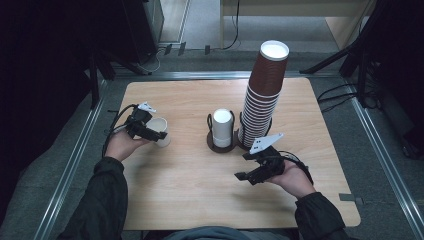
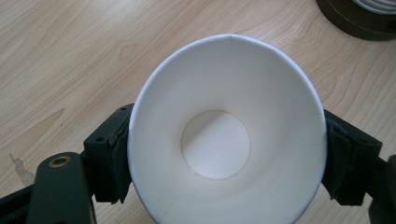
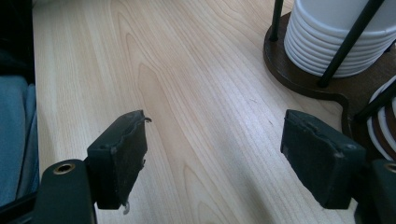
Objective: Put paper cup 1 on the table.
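Left gripper view looks straight into a white paper cup [image 2: 227,135] that sits between the two black pads [image 2: 111,161], both lying against its wall, its mouth turned toward the camera above the wooden table [image 2: 60,56]. From the high view, the left gripper [image 1: 150,131] holds that cup near the table's left edge, well apart from the holder [image 1: 221,142] with its short white stack and tall brown stack [image 1: 264,90]. Over on the right, the right gripper [image 3: 229,158] has its jaws spread wide with nothing between them, hovering just beside the holder's base.
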`<move>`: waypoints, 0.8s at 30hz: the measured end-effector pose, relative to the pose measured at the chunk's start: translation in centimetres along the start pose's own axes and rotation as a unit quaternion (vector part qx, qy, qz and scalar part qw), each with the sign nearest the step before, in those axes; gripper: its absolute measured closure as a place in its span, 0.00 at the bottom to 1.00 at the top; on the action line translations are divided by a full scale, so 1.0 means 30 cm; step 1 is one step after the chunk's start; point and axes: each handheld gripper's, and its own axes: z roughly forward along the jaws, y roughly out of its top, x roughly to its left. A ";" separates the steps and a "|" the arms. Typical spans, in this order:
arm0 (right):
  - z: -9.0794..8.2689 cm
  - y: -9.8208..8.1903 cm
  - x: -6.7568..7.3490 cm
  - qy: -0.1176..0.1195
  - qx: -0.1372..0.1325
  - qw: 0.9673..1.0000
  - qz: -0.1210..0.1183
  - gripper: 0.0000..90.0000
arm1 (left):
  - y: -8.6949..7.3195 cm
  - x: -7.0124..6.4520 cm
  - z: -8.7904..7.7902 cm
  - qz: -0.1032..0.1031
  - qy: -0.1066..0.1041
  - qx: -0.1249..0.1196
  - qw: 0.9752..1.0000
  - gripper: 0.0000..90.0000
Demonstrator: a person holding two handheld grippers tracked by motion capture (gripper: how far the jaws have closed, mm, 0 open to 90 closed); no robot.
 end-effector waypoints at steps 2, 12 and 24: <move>0.000 0.000 0.000 0.000 0.000 1.000 0.000 0.25 | 0.001 0.000 0.003 -0.001 -0.001 0.000 1.000 0.20; 0.001 -0.001 0.000 0.001 0.003 1.000 -0.001 0.25 | 0.005 0.001 0.008 -0.017 -0.019 0.000 1.000 0.16; 0.002 -0.001 0.002 0.000 0.005 1.000 -0.002 0.25 | 0.008 -0.003 -0.004 -0.018 -0.032 -0.011 0.999 0.12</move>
